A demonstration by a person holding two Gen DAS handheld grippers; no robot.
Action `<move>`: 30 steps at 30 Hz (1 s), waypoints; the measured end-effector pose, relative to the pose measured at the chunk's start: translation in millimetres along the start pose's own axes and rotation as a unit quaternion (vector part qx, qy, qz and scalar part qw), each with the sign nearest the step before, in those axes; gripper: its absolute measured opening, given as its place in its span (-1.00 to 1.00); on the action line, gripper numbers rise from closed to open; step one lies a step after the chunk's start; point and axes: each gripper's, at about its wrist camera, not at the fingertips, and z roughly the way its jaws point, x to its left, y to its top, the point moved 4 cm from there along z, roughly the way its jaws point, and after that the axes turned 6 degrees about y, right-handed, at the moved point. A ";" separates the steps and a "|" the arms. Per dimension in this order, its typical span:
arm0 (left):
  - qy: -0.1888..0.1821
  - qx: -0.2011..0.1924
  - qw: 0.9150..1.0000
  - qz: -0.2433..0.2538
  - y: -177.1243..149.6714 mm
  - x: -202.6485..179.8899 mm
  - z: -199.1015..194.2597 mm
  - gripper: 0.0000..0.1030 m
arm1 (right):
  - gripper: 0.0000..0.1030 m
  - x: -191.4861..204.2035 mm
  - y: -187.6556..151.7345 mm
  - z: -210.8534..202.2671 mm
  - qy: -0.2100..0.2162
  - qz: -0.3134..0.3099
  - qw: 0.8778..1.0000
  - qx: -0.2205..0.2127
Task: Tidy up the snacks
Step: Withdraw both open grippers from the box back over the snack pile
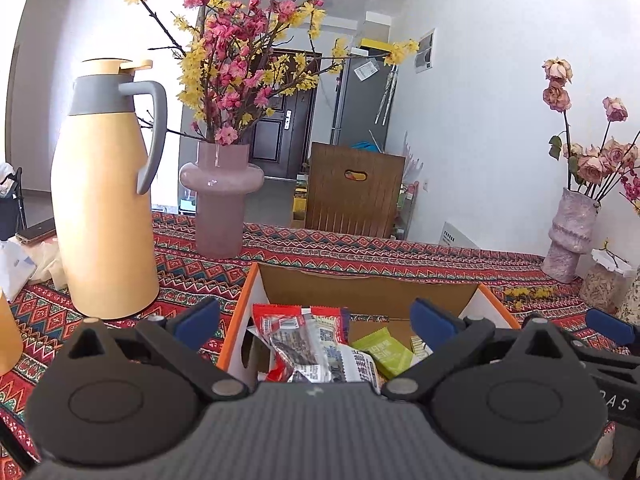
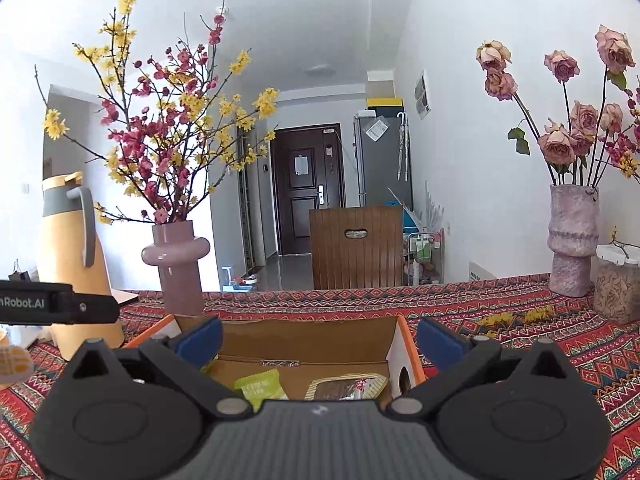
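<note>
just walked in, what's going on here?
A person holds a two-finger tool in each hand over an open cardboard box on a patterned tablecloth. The left tool and right tool are both open and empty. Snack packets already lie in the box: a red and silver one, a green one and a brownish one. A yellow thermos jug and a pink vase stand beyond.

Both your wrist cams sit low over the worktop (image 1: 360,248), looking forward across the cardboard box (image 1: 360,288) toward the dark door (image 2: 306,184). Your left view hovers closer, further left, right beside the thermos (image 1: 104,200). Both share the box, the pink vase (image 2: 176,268) and the wooden chair (image 2: 356,248).
</note>
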 end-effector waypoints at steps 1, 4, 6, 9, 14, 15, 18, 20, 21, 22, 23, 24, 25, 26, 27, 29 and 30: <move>-0.001 0.003 1.000 0.001 -1.9 0.8 -2.7 1.00 | 1.00 1.5 -0.1 -2.9 0.002 -0.002 1.000 0.002; 0.001 0.010 1.000 0.002 -7.9 4.7 -9.7 1.00 | 1.00 6.0 -2.9 -11.9 0.008 -0.005 1.000 0.008; 0.004 0.014 1.000 0.001 -12.2 8.8 -14.4 1.00 | 1.00 9.4 -6.1 -18.5 0.012 -0.007 1.000 0.012; 0.010 0.018 1.000 0.002 -20.4 15.9 -21.5 1.00 | 1.00 13.2 -12.1 -28.5 0.013 -0.010 1.000 0.020; 0.020 0.033 0.999 0.006 -39.6 31.0 -29.9 1.00 | 1.00 15.2 -26.3 -43.9 0.012 -0.010 0.999 0.039; 0.023 0.035 0.999 0.006 -43.7 34.4 -31.0 1.00 | 1.00 15.3 -30.4 -47.2 0.011 -0.011 0.999 0.044; 0.037 0.045 0.998 0.012 -56.7 43.3 -32.0 1.00 | 1.00 14.5 -40.6 -54.8 0.009 -0.011 0.998 0.058; 0.041 0.055 0.998 0.012 -65.8 50.6 -32.0 1.00 | 1.00 12.3 -47.8 -59.7 0.010 -0.006 0.998 0.068; 0.043 0.057 0.997 0.012 -68.9 53.4 -32.5 1.00 | 1.00 11.2 -51.0 -62.0 0.009 -0.004 0.997 0.072; 0.046 0.058 0.997 0.013 -71.7 55.8 -33.0 1.00 | 1.00 9.4 -54.6 -64.3 0.008 -0.001 0.997 0.077; 0.049 0.059 0.997 0.016 -74.6 58.6 -33.6 1.00 | 1.00 7.9 -58.2 -66.1 0.007 0.002 0.997 0.082; 0.051 0.060 0.997 0.017 -77.3 61.0 -33.6 1.00 | 1.00 6.0 -62.3 -67.8 0.006 0.006 0.996 0.088; 0.051 0.062 0.997 0.020 -80.0 63.2 -32.9 1.00 | 1.00 4.6 -66.0 -69.0 0.004 0.008 0.996 0.092; 0.052 0.063 0.996 0.023 -82.8 64.6 -32.1 1.00 | 1.00 3.4 -69.3 -69.9 0.003 0.009 0.995 0.097; 0.051 0.064 0.996 0.025 -85.6 65.9 -31.0 1.00 | 1.00 2.1 -72.3 -70.2 0.001 0.011 0.995 0.101; 0.051 0.068 0.996 0.026 -91.6 67.8 -27.1 1.00 | 1.00 0.5 -78.3 -70.7 0.000 0.013 0.994 0.110; 0.050 0.070 0.996 0.026 -94.3 68.6 -25.1 1.00 | 1.00 0.7 -80.4 -70.1 0.000 0.013 0.993 0.113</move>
